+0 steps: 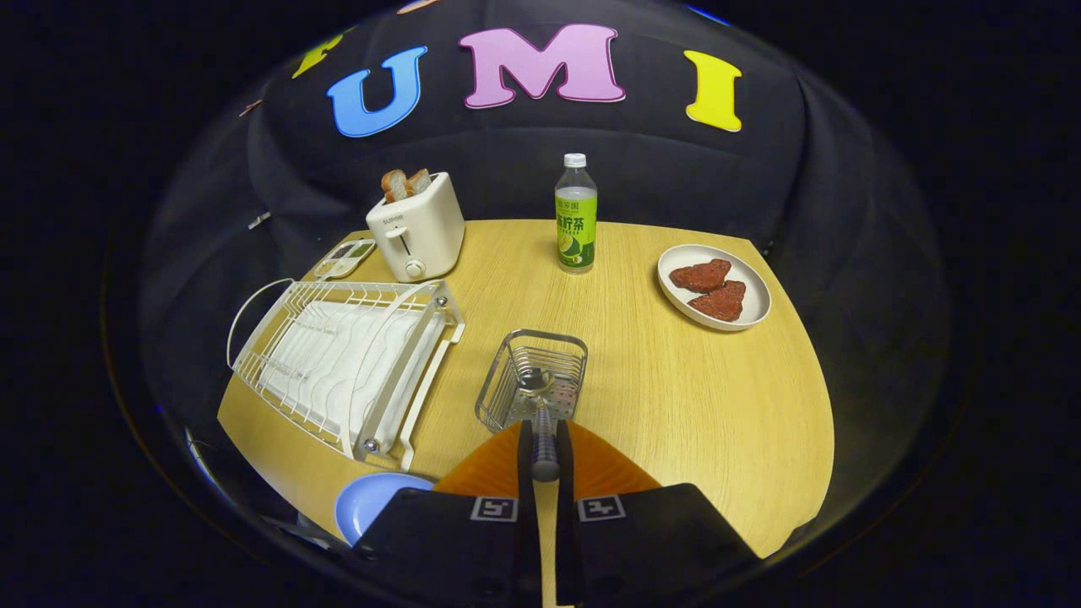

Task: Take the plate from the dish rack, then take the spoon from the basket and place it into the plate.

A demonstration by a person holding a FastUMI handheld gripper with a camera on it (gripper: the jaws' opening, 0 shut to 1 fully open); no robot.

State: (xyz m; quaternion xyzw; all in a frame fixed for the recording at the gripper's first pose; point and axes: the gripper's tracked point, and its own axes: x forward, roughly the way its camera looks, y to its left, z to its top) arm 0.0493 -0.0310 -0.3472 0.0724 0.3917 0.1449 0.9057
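Note:
My gripper [545, 452] is shut on the handle of a metal spoon [540, 405]. The spoon's bowl points away from me and hangs over the wire basket [505, 378], which stands on the wooden table just ahead of the fingers. A light blue plate [367, 500] lies on the table to the left of my fingers, partly hidden behind the gripper body. The white dish rack [338, 363] sits further left and holds no dishes.
At the back stand a white toaster [418, 228] with bread slices, a green bottle [576, 215], and a small scale [344, 257]. A white plate [676, 291] with two reddish meat pieces lies to the right. Bare table [692, 405] spreads right of the basket.

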